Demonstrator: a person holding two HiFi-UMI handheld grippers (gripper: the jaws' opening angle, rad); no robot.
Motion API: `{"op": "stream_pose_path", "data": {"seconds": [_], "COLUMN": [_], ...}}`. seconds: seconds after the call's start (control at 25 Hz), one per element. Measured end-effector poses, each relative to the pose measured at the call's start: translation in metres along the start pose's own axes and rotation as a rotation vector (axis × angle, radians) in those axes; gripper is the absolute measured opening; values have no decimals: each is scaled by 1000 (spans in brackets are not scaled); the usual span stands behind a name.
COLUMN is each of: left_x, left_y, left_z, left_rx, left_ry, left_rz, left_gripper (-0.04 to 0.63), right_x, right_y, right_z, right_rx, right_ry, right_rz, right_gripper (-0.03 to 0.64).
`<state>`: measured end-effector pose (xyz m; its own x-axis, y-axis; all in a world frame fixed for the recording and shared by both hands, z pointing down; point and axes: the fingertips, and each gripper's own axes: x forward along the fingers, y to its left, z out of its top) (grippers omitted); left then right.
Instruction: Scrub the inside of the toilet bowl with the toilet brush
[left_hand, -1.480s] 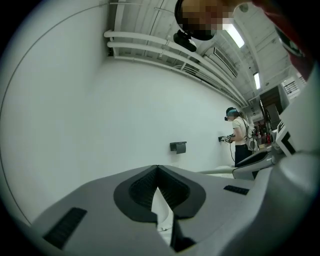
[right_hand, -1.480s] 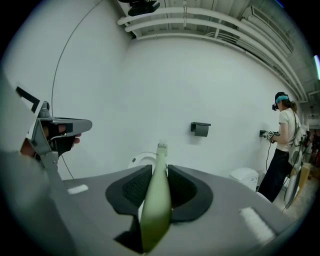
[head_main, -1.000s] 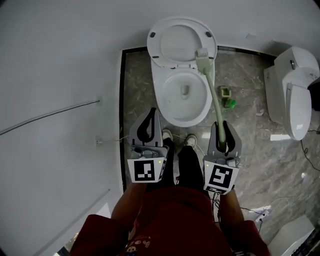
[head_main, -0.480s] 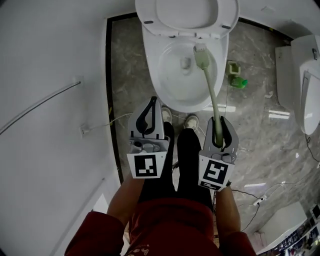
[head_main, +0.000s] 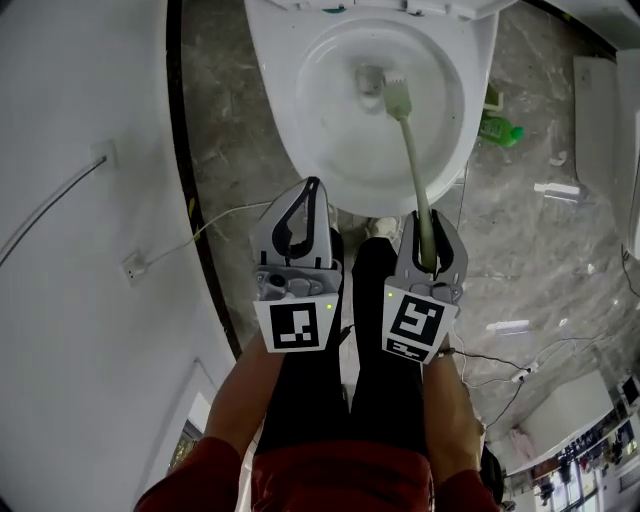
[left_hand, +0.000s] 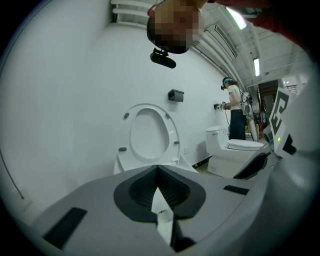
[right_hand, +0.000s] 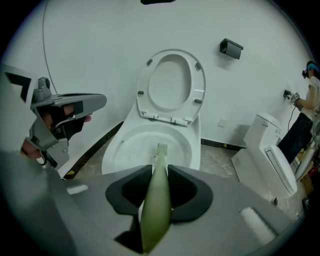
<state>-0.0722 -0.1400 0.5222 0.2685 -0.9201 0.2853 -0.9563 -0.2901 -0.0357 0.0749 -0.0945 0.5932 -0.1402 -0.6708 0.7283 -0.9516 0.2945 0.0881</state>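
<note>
Pale-green toilet brush (head_main: 411, 165) is clamped in the right tool (head_main: 431, 233); left tool (head_main: 305, 200) closed, empty. Bristles should be pressed against toilet bowl (head_main: 292, 140) wall.

You see the pale green toilet brush (head_main: 412, 168) slanting into the open white toilet bowl (head_main: 300, 140), its bristle head beside the drain (head_main: 368, 80).

Shows a grey marbled floor (head_main: 230, 130) bearing a white toilet (head_main: 300, 140) at twelve o'clock, a green bottle (head_main: 500, 130) at two, a second toilet (head_main: 600, 130) at three and a white cable (head_main: 215, 225) at nine.
</note>
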Motion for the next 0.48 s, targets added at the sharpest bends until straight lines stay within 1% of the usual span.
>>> {"op": "stream_pose_path", "data": {"seconds": [0.12,0.24,0.36,0.48], "left_x": [11,18,22,25], "left_y": [1,2,1,-3], "left_z": [-26,-43,-51,-51], "left_rx": [6,-3,-18,-20], "left_ry": [8,16,24,26], "left_rz": [-10,-8,-14,-32], "left_gripper": [5,5,5,5], "right_x": [22,37,42,39], "right_y": [4,4,0,-5], "right_z": [-21,-39,-49,-44], "right_rx": [-1,-16,-24,-33], "right_ry": [35,69,90,83], "right_rz": [-4,-6,-17,-48], "right_gripper": [110,109,109,109]}}
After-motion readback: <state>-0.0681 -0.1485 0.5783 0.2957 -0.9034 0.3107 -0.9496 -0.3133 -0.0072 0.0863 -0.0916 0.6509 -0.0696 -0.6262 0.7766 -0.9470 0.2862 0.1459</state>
